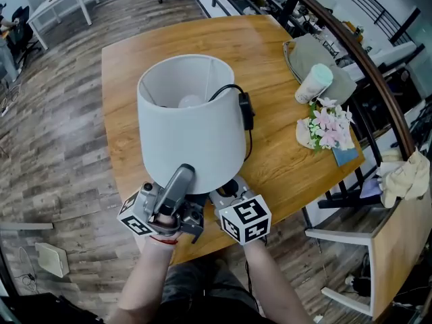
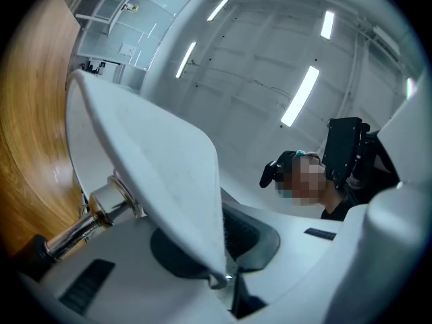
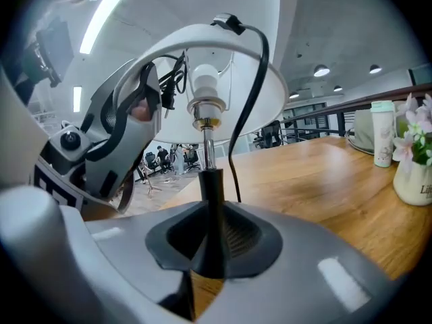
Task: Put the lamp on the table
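Observation:
The lamp has a white shade [image 1: 192, 127] and stands upright over the near edge of the wooden table [image 1: 283, 154]. Its black cord with a switch [image 1: 246, 110] hangs down the shade's right side. My left gripper [image 1: 182, 177] is shut on the shade's lower rim [image 2: 155, 174], which runs between its jaws [image 2: 226, 265]. Below the shade, my right gripper [image 1: 229, 187] is shut on the lamp's black stem [image 3: 210, 201]; the jaws [image 3: 209, 248] hold it just under the metal rod and bulb socket [image 3: 204, 90]. The lamp's base is hidden.
On the right side of the table are a pale tumbler [image 1: 314, 83], a grey bag [image 1: 317, 49] and a vase of pink flowers [image 1: 329, 128]. The table's front edge is right under my grippers. A white chair [image 1: 351, 248] stands at the right.

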Demonstrator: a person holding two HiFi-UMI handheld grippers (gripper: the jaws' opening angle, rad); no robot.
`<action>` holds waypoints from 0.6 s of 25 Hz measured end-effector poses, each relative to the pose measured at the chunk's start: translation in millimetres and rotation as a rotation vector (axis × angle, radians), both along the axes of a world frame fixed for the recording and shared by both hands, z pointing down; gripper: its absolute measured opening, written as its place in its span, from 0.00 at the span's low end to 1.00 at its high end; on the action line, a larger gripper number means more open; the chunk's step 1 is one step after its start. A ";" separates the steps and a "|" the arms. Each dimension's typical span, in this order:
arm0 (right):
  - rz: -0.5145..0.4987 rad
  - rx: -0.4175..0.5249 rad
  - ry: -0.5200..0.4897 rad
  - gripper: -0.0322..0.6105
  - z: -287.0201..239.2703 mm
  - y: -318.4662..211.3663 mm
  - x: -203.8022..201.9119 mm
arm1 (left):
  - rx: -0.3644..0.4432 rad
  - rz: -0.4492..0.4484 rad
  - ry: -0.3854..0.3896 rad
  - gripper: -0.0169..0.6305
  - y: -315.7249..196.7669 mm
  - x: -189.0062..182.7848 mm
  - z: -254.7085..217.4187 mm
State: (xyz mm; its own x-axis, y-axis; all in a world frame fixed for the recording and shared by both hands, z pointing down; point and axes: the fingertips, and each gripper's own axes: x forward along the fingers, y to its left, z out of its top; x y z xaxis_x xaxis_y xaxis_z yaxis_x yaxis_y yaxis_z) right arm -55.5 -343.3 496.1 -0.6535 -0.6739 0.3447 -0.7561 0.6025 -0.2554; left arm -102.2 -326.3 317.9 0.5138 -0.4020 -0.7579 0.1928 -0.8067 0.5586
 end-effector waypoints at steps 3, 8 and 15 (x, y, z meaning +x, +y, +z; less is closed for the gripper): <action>0.011 0.015 0.011 0.07 -4.0 9.2 7.4 | 0.009 0.000 -0.003 0.06 10.8 2.5 2.6; -0.014 0.036 0.024 0.06 -8.3 28.2 10.1 | 0.021 -0.015 -0.014 0.07 26.5 6.7 7.0; -0.018 0.045 0.025 0.06 -13.8 46.7 16.7 | 0.041 -0.019 -0.038 0.08 50.7 14.4 15.9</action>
